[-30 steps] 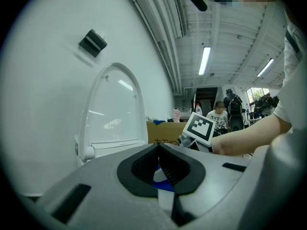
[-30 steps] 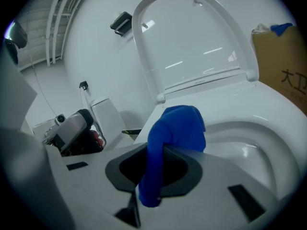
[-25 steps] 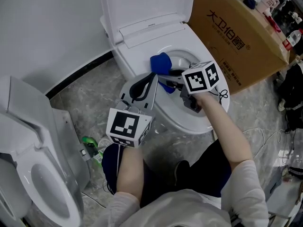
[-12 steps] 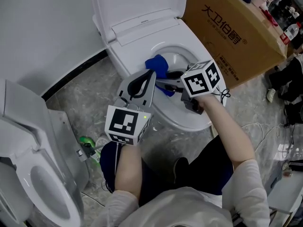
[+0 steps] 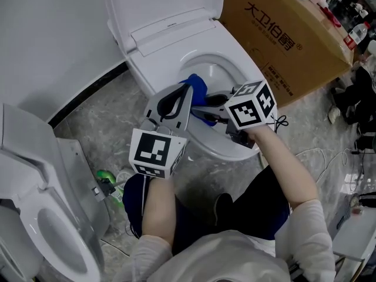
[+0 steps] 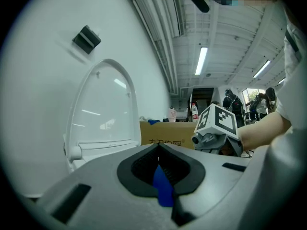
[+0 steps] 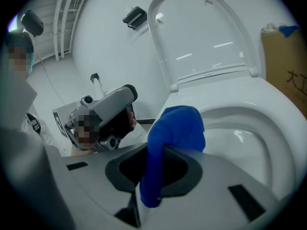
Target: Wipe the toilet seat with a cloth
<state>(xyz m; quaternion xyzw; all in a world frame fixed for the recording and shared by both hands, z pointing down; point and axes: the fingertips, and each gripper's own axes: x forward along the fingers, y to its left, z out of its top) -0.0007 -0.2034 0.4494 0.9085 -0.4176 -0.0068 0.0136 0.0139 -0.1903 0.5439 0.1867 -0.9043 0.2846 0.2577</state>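
- Both grippers are clamped on the cloth [image 7: 176,126]: our left gripper [image 6: 158,151] has its jaws together on a thin blue edge, and our right gripper [image 7: 152,150] pinches a thicker fold.
- Bunched between the two tools, the cloth hangs over the near-left side of the toilet. It is gathered up, not spread flat.
- On the seat [image 7: 278,123] we see no marks or wet streaks, so we cannot tell which stretches are wiped. We also cannot tell whether the cloth touches it.
- We judge the wiping to be barely under way. The right side and the far arc lie well apart from the cloth and look left to do.
- Behind it the lid [image 5: 170,4] stands raised toward the far wall.
- Inside the bowl [image 5: 220,72] we make out nothing apart from the cloth at its edge.
- Just beside the toilet on the right stands a box [image 5: 294,40] with small blue things on top. Its inside is hidden.
- At near left a second toilet [image 5: 53,239] has a bowl that looks empty.
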